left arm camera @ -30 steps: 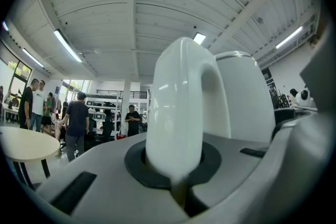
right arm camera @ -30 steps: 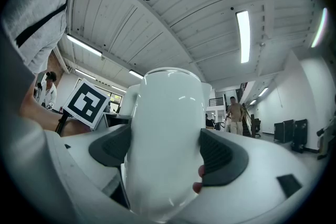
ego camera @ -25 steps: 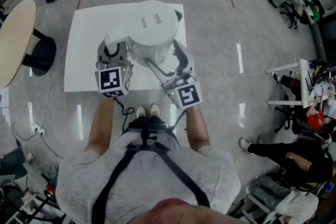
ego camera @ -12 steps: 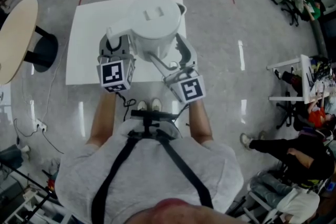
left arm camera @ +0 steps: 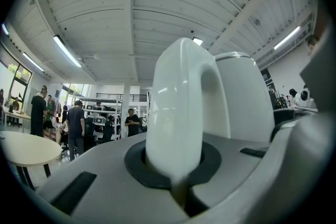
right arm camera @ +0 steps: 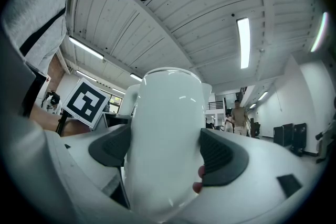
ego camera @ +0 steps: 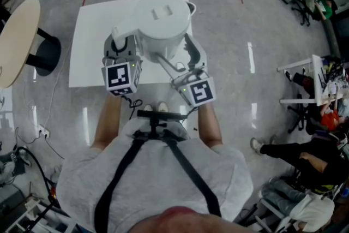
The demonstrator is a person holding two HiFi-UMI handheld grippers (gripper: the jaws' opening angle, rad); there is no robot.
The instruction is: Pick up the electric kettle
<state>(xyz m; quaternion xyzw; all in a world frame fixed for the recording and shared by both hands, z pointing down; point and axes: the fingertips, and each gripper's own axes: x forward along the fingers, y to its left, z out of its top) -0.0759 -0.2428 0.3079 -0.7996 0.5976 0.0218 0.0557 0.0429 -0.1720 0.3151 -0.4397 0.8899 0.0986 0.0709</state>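
A white electric kettle (ego camera: 162, 22) hangs above the white table (ego camera: 90, 57), carried by both grippers. My left gripper (ego camera: 121, 47) is shut on the kettle's curved handle (left arm camera: 177, 113), which stands upright between its dark pads; in the left gripper view the left gripper (left arm camera: 176, 178) shows the kettle's body behind the handle. My right gripper (ego camera: 175, 56) reaches in from the near right. In the right gripper view the right gripper (right arm camera: 164, 157) has a black ribbed pad (right arm camera: 220, 157) pressed on each side of the kettle's white body (right arm camera: 167, 113). The kettle's base is hidden.
A round wooden table (ego camera: 13, 41) stands at the left on the glossy grey floor. Office chairs and a seated person (ego camera: 305, 163) fill the right side. Cables (ego camera: 32, 139) lie on the floor at the lower left. Several people stand far off in the left gripper view.
The kettle has risen a little off the table, together with both grippers, and looks slightly larger in the head view. Neither grip has changed.
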